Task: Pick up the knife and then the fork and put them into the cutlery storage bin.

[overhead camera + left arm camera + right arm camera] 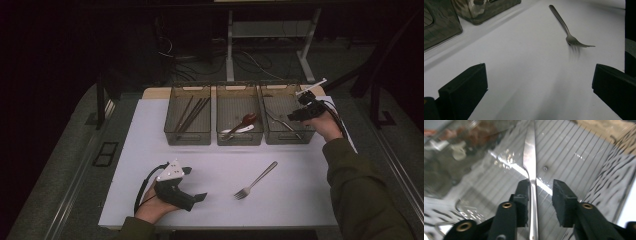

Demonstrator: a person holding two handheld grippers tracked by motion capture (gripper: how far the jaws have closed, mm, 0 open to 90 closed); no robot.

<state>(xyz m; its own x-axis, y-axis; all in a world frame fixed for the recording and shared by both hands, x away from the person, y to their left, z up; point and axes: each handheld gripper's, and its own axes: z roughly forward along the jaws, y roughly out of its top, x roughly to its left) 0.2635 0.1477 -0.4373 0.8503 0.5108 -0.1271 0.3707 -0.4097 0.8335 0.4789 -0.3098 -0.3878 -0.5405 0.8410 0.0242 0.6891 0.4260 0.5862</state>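
Right fingers loosened around a knife in the end bin, left fingers spread wide over the surface

On our right gripper [540, 195] the fingers [560, 202] stand apart around a metal table knife [530, 160]: the handle lies against one finger with a clear gap to the other, so it's released, not clamped, and the knife lies on the ribbed floor of the right-hand clear bin [287, 120]. Moving out, our left gripper [539, 87] has its fingers [464, 90] spread wide with nothing between them, low over the white surface [220, 170]; a fork [255, 181] lies just ahead of it. Next to the knife's bin, the middle bin [239, 122] holds spoons and the left bin [188, 122] holds chopsticks.
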